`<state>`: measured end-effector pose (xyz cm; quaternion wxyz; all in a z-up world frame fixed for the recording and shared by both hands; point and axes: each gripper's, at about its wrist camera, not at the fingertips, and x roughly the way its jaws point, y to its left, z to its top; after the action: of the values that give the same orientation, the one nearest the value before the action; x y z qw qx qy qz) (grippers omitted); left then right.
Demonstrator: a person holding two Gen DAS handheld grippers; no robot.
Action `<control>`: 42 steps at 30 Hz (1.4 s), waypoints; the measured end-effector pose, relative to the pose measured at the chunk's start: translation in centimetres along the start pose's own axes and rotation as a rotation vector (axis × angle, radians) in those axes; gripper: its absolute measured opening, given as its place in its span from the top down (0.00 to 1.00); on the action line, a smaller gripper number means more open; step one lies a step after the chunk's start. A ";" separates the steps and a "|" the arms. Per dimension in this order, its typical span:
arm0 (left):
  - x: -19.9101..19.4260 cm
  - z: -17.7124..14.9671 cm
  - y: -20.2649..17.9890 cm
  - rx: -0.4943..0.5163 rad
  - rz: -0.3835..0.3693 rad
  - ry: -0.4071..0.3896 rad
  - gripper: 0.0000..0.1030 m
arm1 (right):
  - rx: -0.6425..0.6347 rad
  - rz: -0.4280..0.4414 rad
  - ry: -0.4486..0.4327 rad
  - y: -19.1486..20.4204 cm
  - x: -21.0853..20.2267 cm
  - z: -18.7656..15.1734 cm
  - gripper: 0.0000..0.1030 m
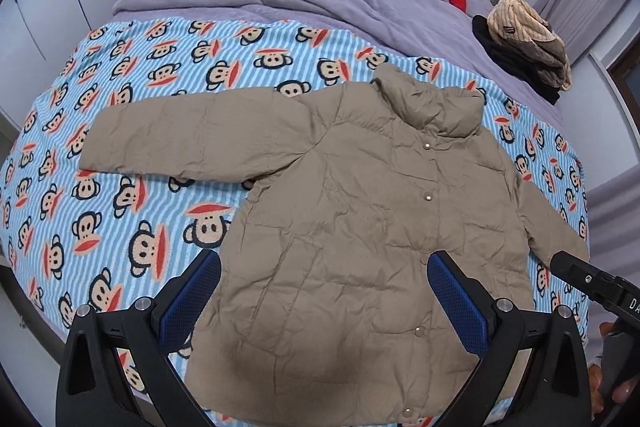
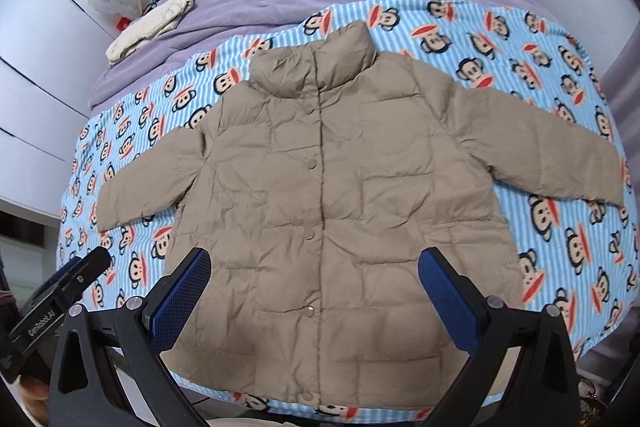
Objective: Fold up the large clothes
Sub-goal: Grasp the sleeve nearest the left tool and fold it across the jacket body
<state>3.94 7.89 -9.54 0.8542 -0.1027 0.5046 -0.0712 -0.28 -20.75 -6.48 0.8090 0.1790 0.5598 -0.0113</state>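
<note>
Nearest you, your left gripper (image 1: 324,291) hangs with its jaws spread wide and nothing in them, just above the hem of the tan puffer jacket (image 1: 360,227). The jacket lies flat and snapped shut on the monkey-print blanket (image 1: 120,219), collar (image 1: 432,107) away from you, hem toward you, so its long axis runs straight ahead of both sets of fingers. From the left, one sleeve (image 1: 180,135) stretches sideways, nearer your left hand. Your right gripper (image 2: 314,291) is likewise parted and empty over the hem; the other sleeve (image 2: 540,147) reaches off to its right.
</note>
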 end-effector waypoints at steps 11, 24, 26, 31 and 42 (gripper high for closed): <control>10.5 1.1 14.3 -0.219 -0.083 0.037 0.00 | -0.011 -0.003 0.257 5.5 13.3 -1.1 0.00; 20.2 5.1 31.0 -0.583 -0.118 -0.040 0.00 | -0.111 -0.065 0.304 8.4 20.8 -1.2 0.00; 20.4 5.8 32.1 -0.622 -0.104 -0.068 0.00 | -0.120 -0.050 0.287 9.0 21.4 -0.6 0.00; 20.8 7.5 33.3 -0.644 0.021 -0.109 0.26 | -0.164 -0.010 0.242 11.2 23.1 1.4 0.00; 16.8 9.8 31.4 -0.467 -0.013 -0.195 0.92 | -0.202 0.143 0.091 17.0 27.5 5.2 0.59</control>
<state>21.17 35.53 -26.88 0.8515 -0.3070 0.4219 0.0524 18.36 -1.43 -25.16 0.7952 0.1366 0.5802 0.1110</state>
